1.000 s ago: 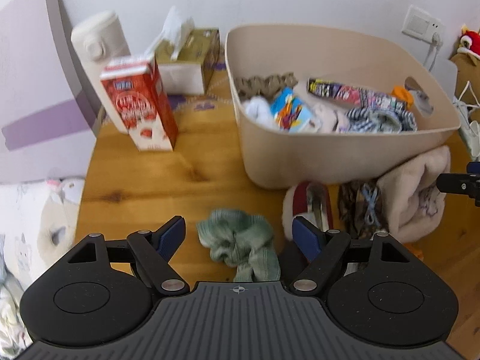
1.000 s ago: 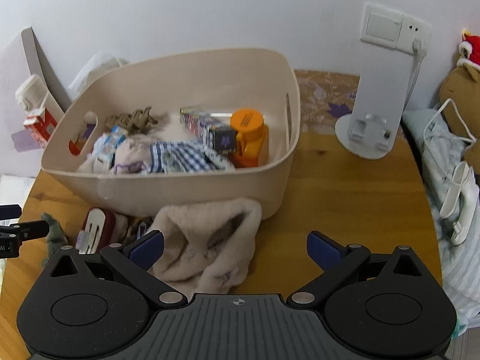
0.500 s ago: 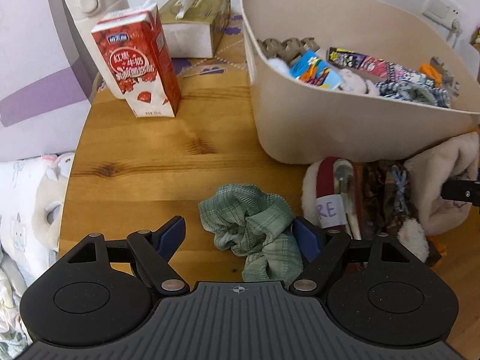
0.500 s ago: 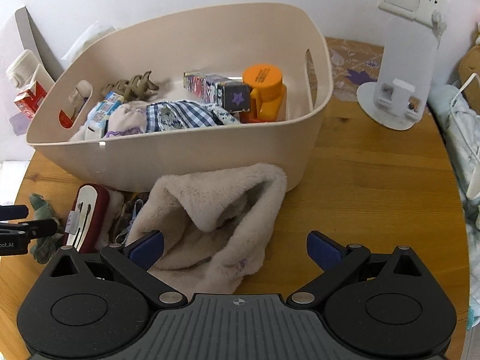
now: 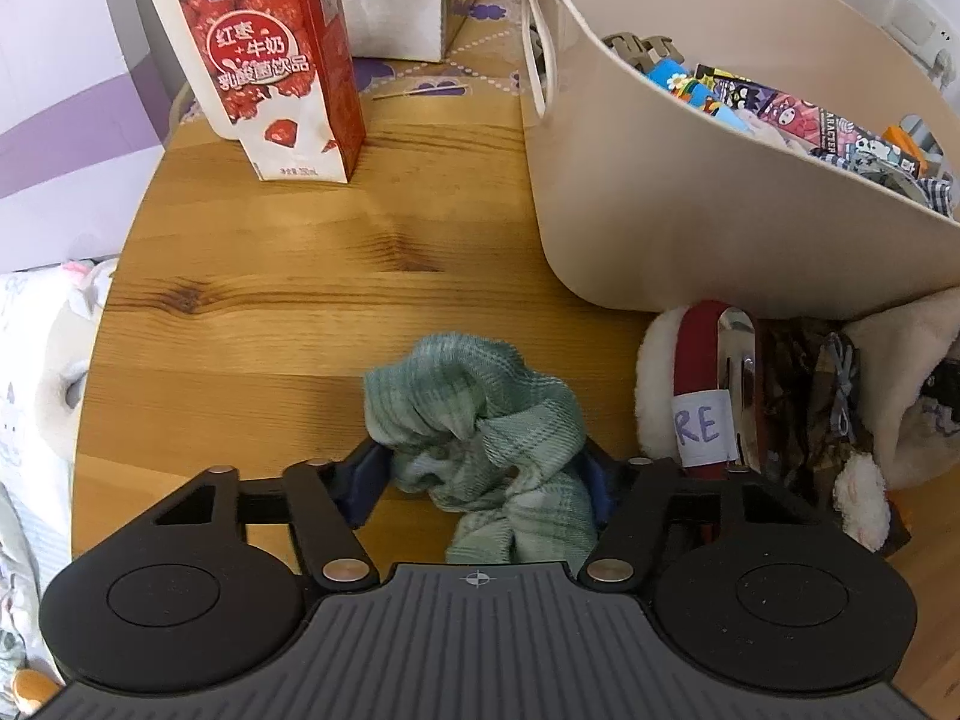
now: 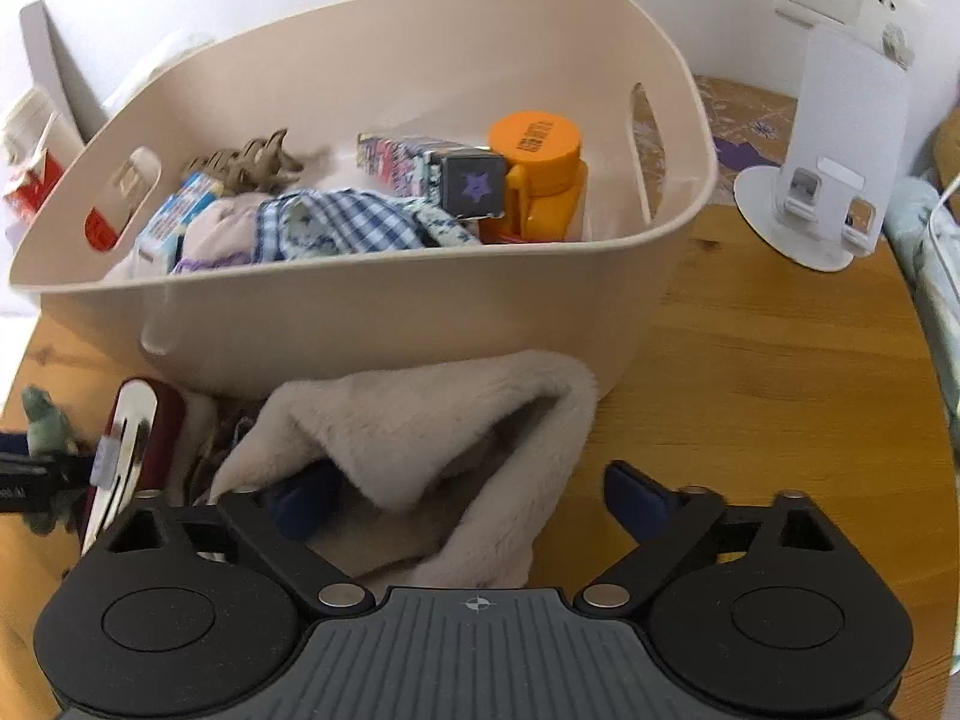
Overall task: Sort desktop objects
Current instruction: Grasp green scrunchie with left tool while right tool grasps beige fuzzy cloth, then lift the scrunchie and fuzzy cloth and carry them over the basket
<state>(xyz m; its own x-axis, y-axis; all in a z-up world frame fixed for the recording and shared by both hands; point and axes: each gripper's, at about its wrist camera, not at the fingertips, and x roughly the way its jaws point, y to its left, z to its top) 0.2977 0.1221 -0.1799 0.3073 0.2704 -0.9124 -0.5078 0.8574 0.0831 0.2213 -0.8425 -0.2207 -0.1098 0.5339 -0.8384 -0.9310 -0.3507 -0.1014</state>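
Jaws of the left hand-held gripper [image 5: 483,474] are closing around the green cloth [image 5: 480,426] near the bench's [image 5: 270,252] front edge; the right hand-held gripper [image 6: 474,498] closes astride the fleece [image 6: 432,420], likely both bound for the tub [image 6: 372,312].

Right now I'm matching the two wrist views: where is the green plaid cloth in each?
Left wrist view: the green plaid cloth lies bottom centre on the wooden table, between the closing left gripper's fingers.
Right wrist view: only a bit of it shows at the far left edge.
Shared landmark: the beige storage bin, behind the cloth in both.
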